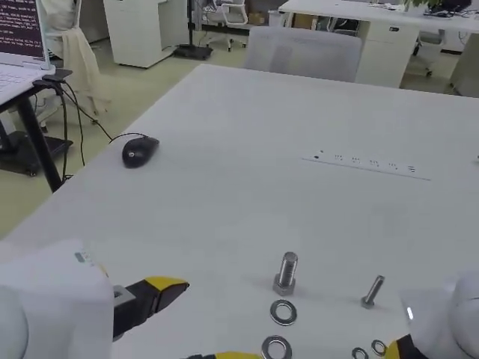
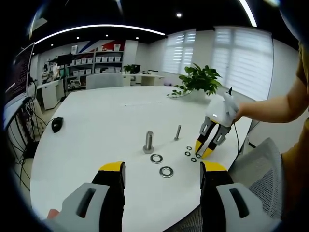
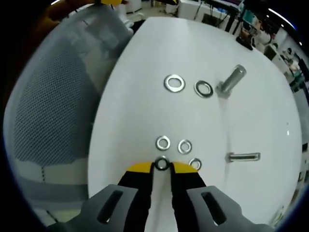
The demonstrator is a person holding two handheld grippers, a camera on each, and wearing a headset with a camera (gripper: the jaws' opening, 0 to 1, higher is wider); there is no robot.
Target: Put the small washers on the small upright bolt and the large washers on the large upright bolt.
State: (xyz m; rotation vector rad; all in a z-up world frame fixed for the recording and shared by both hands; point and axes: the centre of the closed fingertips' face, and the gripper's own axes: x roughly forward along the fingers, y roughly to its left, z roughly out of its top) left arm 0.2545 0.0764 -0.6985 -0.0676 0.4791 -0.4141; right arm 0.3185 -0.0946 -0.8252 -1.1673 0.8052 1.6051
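Just in front of the large bolt, which stands upright on the counter, lie the two large washers, flat and clear of its shank. To one side of the large bolt stands the small bolt, also upright and bare. The small washers are clustered on the counter beyond the small bolt, farther from the large bolt and toward the person.

The right gripper is down at that cluster. Its fingers are drawn close on either side of one small washer, seemingly pinching it while it lies on the counter. The left gripper hangs on the near side of the large bolt, facing the large washers, with its fingers spread wide and holding nothing.

By my reading the task is at its very start. No washer sits on either bolt, so all four small ones and both large ones are left to place. Well beyond the large bolt, a mouse rests on the counter.
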